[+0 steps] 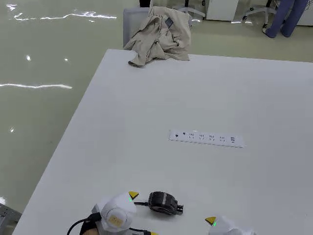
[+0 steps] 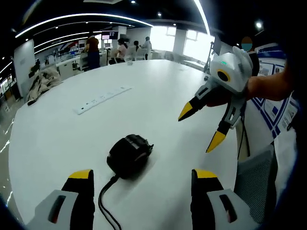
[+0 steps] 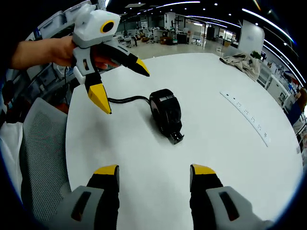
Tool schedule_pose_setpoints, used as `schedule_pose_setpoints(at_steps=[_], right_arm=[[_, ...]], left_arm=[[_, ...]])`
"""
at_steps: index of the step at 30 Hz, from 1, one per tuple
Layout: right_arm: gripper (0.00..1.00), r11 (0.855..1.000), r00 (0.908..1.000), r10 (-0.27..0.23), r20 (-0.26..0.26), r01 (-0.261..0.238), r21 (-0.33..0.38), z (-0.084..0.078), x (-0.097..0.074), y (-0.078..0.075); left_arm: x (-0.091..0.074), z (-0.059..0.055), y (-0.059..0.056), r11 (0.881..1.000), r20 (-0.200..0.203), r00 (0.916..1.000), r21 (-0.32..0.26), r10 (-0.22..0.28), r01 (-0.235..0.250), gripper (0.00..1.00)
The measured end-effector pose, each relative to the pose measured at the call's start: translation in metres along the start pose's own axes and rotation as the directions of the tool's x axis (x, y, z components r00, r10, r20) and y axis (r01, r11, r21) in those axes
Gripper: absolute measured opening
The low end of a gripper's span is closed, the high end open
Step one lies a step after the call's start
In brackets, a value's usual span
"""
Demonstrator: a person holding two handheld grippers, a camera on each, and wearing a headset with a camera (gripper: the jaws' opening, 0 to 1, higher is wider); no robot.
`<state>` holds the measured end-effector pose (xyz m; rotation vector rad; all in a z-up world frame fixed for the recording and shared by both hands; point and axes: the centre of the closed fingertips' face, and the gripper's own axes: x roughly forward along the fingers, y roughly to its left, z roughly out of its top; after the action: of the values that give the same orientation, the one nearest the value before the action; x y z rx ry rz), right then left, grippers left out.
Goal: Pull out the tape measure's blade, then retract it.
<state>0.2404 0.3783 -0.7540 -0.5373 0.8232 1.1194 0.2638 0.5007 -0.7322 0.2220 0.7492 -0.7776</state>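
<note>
So, tape measure (image 1: 164, 202): a small black plastic case with rounded corners. It lies flat on the near part of the surface, between my two claws and touched by neither.
blade (image 3: 175, 138): wound inside the case; from the right gripper view I make out just its end hook at the case mouth.
left claw (image 2: 143, 173): jaws spread wide and pinching nothing. Its yellow tips sit to either side of the case's back end, a little short of it. The right gripper view shows it raised off the surface in a bare hand (image 3: 48, 50).
right claw (image 3: 155, 169): jaws spread wide and gripping nothing, aimed at the mouth end of the case and apart from it.
strap (image 3: 122, 99): a thin black cord running from the back of the case across the surface toward the left claw. In the left gripper view it trails down between that claw's jaws.
surface (image 1: 195, 93): a large plain white tabletop.
power strip (image 1: 205, 137): a long white multi-socket bar lying flat at mid-surface, well beyond the tape measure.
jacket (image 1: 159, 34): crumpled beige cloth heaped at the far edge, partly over a grey chair back (image 1: 132, 19).
</note>
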Motion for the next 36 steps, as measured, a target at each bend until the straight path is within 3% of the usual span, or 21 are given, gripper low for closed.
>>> schedule_pose_setpoints(at_steps=[18, 30, 36], right_arm=[[0.55, 0.993, 0.9997, 0.023, -0.002, -0.023, -0.118, 0.012, 0.017, -0.019], [0.48, 0.970, 0.9974, 0.072, -0.004, -0.071, -0.233, 0.014, 0.031, -0.026], [0.47, 0.962, 0.9960, 0.088, -0.016, -0.089, -0.260, 0.016, 0.037, -0.031]], left_arm=[[0.014, 0.004, 0.011, 0.993, -0.029, 0.9984, 0.110, -0.048, 0.051, 0.76], [0.023, 0.003, 0.012, 0.954, -0.092, 0.9908, 0.274, -0.100, 0.122, 0.68], [0.032, 0.006, 0.016, 0.943, -0.099, 0.9884, 0.301, -0.115, 0.140, 0.65]])
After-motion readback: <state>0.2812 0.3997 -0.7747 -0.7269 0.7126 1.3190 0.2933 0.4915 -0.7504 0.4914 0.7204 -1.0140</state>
